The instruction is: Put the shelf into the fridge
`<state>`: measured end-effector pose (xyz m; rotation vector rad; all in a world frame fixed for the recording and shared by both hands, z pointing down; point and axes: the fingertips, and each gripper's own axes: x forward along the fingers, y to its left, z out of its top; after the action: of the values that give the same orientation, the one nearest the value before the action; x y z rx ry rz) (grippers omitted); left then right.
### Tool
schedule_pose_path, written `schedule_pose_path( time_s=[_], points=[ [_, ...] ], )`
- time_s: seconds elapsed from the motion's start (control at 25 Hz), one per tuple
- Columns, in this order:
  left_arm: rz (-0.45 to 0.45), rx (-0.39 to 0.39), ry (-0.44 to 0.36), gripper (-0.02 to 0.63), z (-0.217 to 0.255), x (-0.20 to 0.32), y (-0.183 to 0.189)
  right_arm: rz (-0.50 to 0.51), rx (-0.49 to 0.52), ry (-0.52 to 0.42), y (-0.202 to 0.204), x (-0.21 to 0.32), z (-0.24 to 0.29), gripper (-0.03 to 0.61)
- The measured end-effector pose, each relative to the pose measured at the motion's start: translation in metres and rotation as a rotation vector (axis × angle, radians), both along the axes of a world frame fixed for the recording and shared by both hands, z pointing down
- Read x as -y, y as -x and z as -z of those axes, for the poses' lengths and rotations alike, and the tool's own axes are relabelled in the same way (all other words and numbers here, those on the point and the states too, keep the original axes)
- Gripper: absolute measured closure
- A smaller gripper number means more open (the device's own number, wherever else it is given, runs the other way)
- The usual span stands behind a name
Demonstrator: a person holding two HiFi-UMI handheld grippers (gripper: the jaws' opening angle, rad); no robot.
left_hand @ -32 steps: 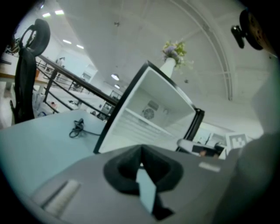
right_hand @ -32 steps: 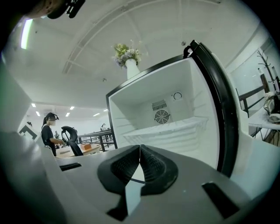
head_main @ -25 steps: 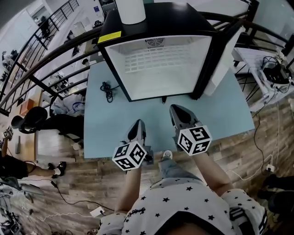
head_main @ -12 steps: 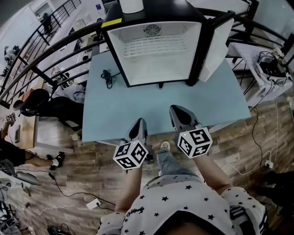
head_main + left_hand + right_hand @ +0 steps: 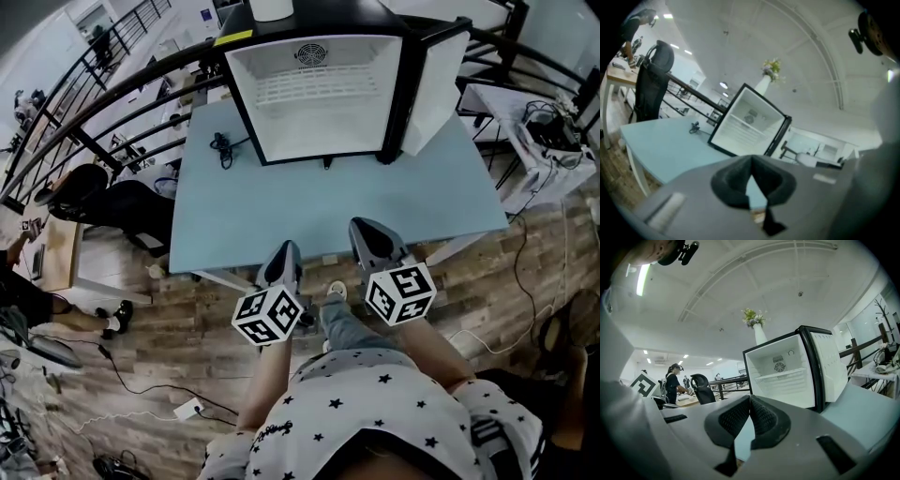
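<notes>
We see the left claw [image 5: 285, 247] at 6 o'clock in the head view, tip just over the near edge of the light-blue worktop [image 5: 328, 206]; its pads meet at the tip, and the left gripper view shows nothing between them. The right claw [image 5: 362, 225] is just beside it toward 5 o'clock, tip a little further in over the worktop; it is likewise closed tip to tip and empty in the right gripper view. Both point toward 12 o'clock; both are well apart from the fridge [image 5: 319, 136]; their marker cubes hang over the wood floor [image 5: 141, 356].

The fridge stands at 12 o'clock on the far part of the worktop; its door [image 5: 433, 89] is swung wide open at 1 o'clock. The shelf [image 5: 309, 86] is inside the fridge; it looks level, spans the cavity from side wall to side wall, and sits just below the round fan grille [image 5: 312, 53] on the back wall. A white vase [image 5: 759, 336] with flowers stands on the fridge top.

A black cable [image 5: 222, 147] lies bunched on the worktop at 11 o'clock, just beside the fridge. At 9 o'clock a black office chair [image 5: 66, 192] stands on the floor, near a black railing [image 5: 112, 112]. In the right gripper view we see a person [image 5: 672, 380] in a dark top at 9 o'clock, far back.
</notes>
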<state>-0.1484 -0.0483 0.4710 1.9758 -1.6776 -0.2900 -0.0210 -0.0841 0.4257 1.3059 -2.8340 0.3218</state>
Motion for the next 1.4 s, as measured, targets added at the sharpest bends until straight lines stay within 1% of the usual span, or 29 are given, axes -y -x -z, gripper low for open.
schedule_pose_path(
  time_s=[0.2, 0.36, 0.64, 1.0, 1.4],
  points=[
    [0.007, -0.014, 0.000, 0.609, 0.000, -0.011, 0.001, -0.003, 0.005, 0.001, -0.003, -0.012, 0.000, 0.560],
    [0.002, -0.010, 0.002, 0.609, -0.001, -0.013, -0.001, -0.006, 0.010, -0.002, -0.005, -0.014, 0.000, 0.560],
    [-0.008, -0.014, -0.003, 0.609, -0.002, -0.012, -0.001, -0.004, -0.041, -0.028, -0.001, -0.017, -0.001, 0.560],
    [-0.002, -0.018, -0.006, 0.609, 0.001, -0.012, 0.005, 0.012, -0.023, -0.024, 0.008, -0.015, 0.003, 0.561],
    [-0.012, -0.019, -0.001, 0.609, -0.001, -0.009, -0.001, 0.014, -0.020, -0.025, 0.002, -0.015, 0.002, 0.561]
  ],
)
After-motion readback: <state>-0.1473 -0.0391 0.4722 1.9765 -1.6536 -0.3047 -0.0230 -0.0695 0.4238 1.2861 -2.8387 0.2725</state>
